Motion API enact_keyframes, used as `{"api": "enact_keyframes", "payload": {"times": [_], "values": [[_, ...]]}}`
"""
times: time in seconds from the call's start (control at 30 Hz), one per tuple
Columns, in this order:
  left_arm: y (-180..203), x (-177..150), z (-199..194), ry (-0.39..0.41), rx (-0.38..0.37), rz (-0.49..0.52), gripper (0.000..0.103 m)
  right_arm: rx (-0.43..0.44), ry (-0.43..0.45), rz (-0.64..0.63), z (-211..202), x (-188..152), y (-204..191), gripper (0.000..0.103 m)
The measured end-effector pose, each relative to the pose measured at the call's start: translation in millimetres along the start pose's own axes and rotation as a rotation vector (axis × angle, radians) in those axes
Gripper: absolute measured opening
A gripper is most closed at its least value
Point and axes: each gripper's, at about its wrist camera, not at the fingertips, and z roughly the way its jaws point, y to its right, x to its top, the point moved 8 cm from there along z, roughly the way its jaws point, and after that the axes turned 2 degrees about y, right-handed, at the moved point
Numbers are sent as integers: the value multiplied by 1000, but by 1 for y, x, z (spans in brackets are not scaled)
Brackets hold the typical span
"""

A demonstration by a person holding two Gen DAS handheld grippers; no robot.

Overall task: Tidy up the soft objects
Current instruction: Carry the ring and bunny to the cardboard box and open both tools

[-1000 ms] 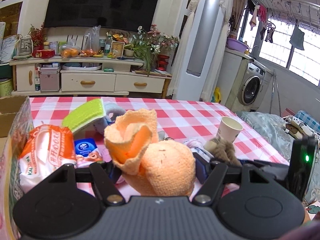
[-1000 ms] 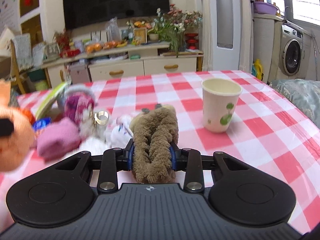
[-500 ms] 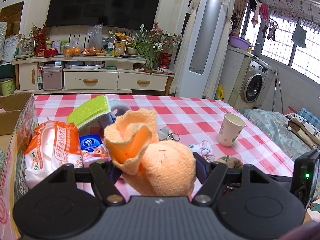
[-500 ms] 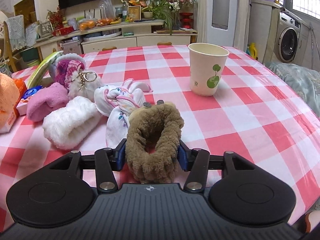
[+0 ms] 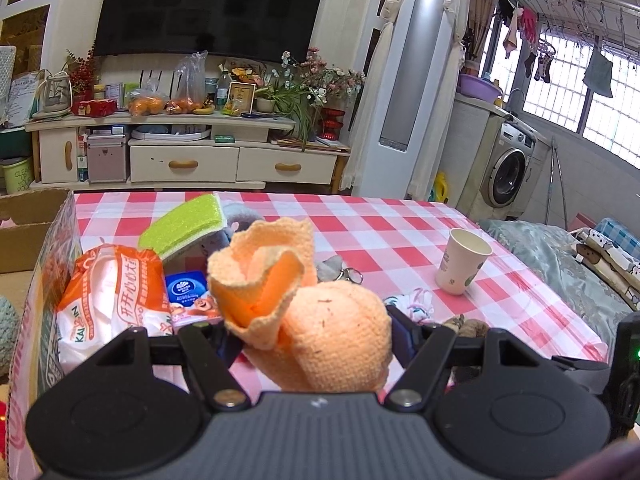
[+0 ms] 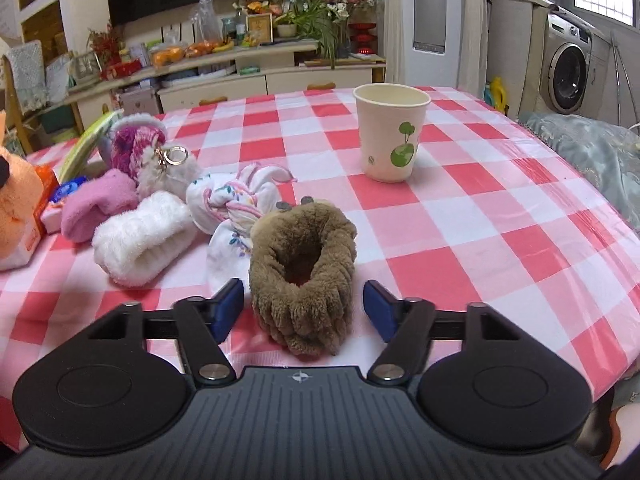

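Right gripper [image 6: 303,310] jaws just opened, brown plush slipper [image 6: 304,272] now free between pads on checked tablecloth [image 6: 500,208]; open room to 3 o'clock edge, paper cup [image 6: 391,136] at 12. Left gripper [image 5: 310,336] clamped on orange knit cloth [image 5: 304,312], cardboard box [image 5: 44,248] at 9

The brown fuzzy slipper [image 6: 303,268] lies on the checked tablecloth near the paper cup [image 6: 391,136], opening up. Left of it huddle a knotted white sock [image 6: 236,204], white fluffy roll [image 6: 140,240] and pink roll [image 6: 96,204]. An orange knitted piece [image 5: 304,312] is lifted
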Motion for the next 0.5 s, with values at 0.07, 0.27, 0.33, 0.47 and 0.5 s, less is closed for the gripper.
{"api": "enact_keyframes", "payload": {"times": [0.07, 0.27, 0.33, 0.47, 0.5], "values": [[0, -1, 0, 0, 3, 1, 70, -13, 15, -7, -1, 2, 2, 81], [1, -1, -1, -3, 4, 15, 70, -25, 12, -46, 3, 1, 0, 52], [1, -1, -2, -2, 1, 18, 70, -30, 20, -64, 2, 3, -1, 42], [1, 0, -5, 7, -2, 21, 70, -34, 46, -60, -6, 9, -2, 36], [1, 1, -6, 9, -2, 20, 70, -37, 59, -63, -9, 11, -3, 35]]}}
